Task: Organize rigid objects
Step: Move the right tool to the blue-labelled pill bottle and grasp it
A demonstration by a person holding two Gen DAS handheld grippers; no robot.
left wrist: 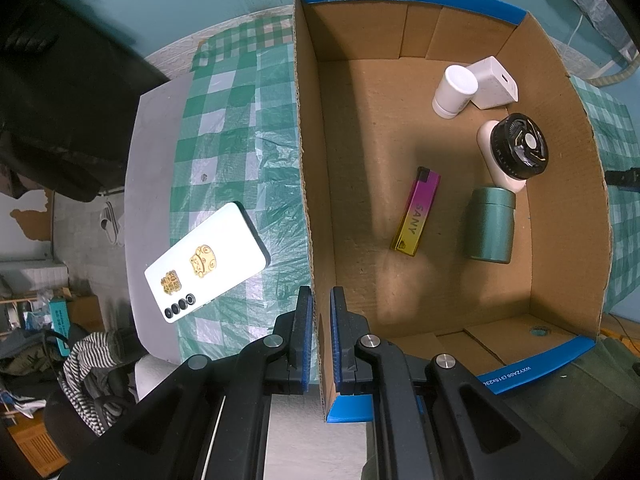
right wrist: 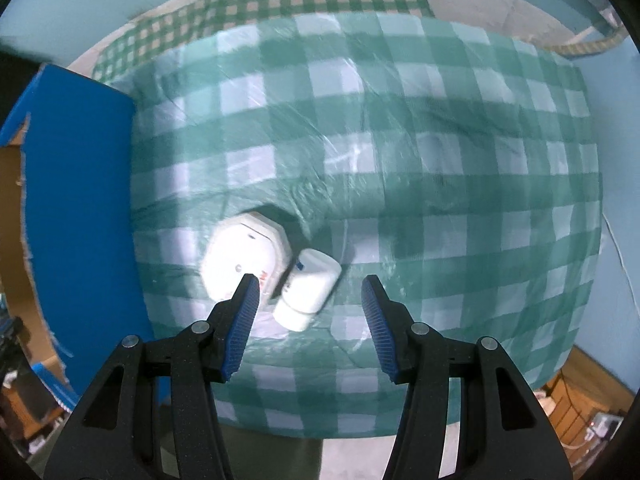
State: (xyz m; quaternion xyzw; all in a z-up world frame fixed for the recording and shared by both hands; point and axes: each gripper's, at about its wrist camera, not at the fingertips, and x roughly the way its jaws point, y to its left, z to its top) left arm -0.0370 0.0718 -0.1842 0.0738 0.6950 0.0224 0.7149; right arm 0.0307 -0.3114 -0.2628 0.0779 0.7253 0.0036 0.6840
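In the left wrist view my left gripper (left wrist: pixel 320 294) is shut on the left wall of the cardboard box (left wrist: pixel 316 208), one pad on each side. Inside the box lie a pink-yellow lighter (left wrist: pixel 416 212), a green cylinder (left wrist: pixel 492 226), a black round fan on a cream body (left wrist: pixel 518 150), a white jar (left wrist: pixel 454 90) and a white charger (left wrist: pixel 494 82). A white phone (left wrist: pixel 206 262) lies on the cloth outside the box. In the right wrist view my right gripper (right wrist: pixel 310 280) hangs open above a small white bottle (right wrist: pixel 308 290), which lies beside a white hexagonal case (right wrist: pixel 244 256).
A green-and-white checked cloth (right wrist: pixel 440 160) covers the table. The box's blue outer wall (right wrist: pixel 80 200) stands just left of the white case. Past the table edge there is a chair with striped cloth (left wrist: pixel 86 364) and floor clutter.
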